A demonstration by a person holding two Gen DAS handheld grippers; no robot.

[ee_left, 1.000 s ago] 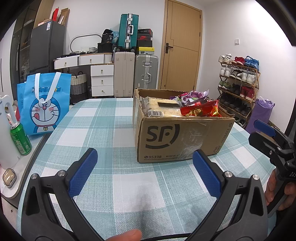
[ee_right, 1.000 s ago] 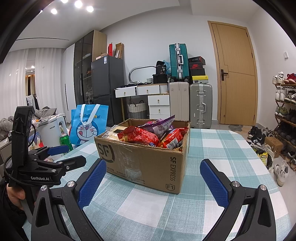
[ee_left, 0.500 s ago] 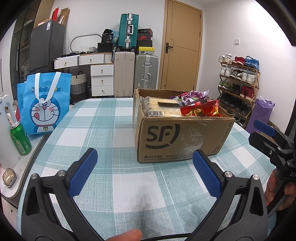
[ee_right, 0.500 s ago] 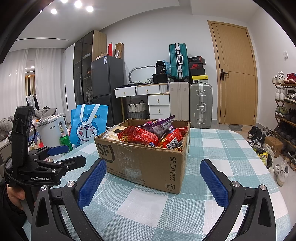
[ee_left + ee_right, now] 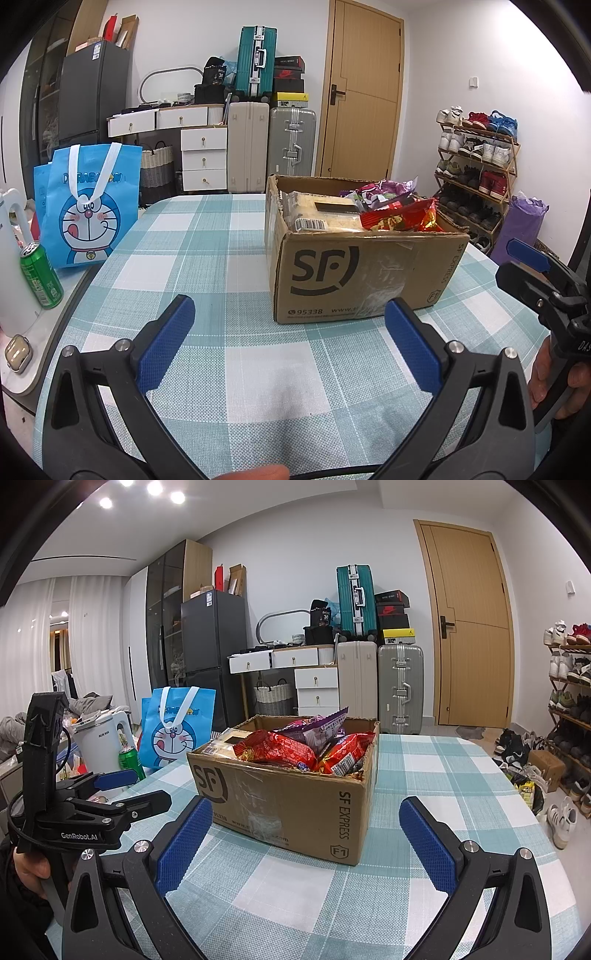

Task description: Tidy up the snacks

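— What do I have in front of me?

— From my seat, the cardboard box (image 5: 365, 273) sits on the checked tablecloth (image 5: 207, 258), its top open and heaped with snacks. I hold the left gripper (image 5: 288, 343) just short of the box's printed front face, low over the cloth, its blue pads spread wide with nothing between them.

— And the other one?

— The right gripper (image 5: 306, 843) faces the box's near corner, also gaping and empty, pads on either side of that corner but not touching the cardboard. In the left wrist view I see it to the right of the box, held by a hand (image 5: 554, 384).

— What is inside the box?

— A red snack bag (image 5: 277, 751) lies on top toward the front, a second red bag (image 5: 345, 755) beside it against the right wall, and a purple bag (image 5: 317, 723) pokes up behind them. A pale flat packet (image 5: 325, 214) with a barcode label fills the left part of the box.

— Anything else near the box?

— Well to its left, off the cloth's edge, stand a blue cartoon tote bag (image 5: 88, 210), a green can (image 5: 40, 275) in front of it, and a white kettle (image 5: 103, 746). Behind the box, against the far wall, are suitcases (image 5: 271, 142) and a wooden door (image 5: 364, 92); a shoe rack (image 5: 476, 173) stands off to the box's right
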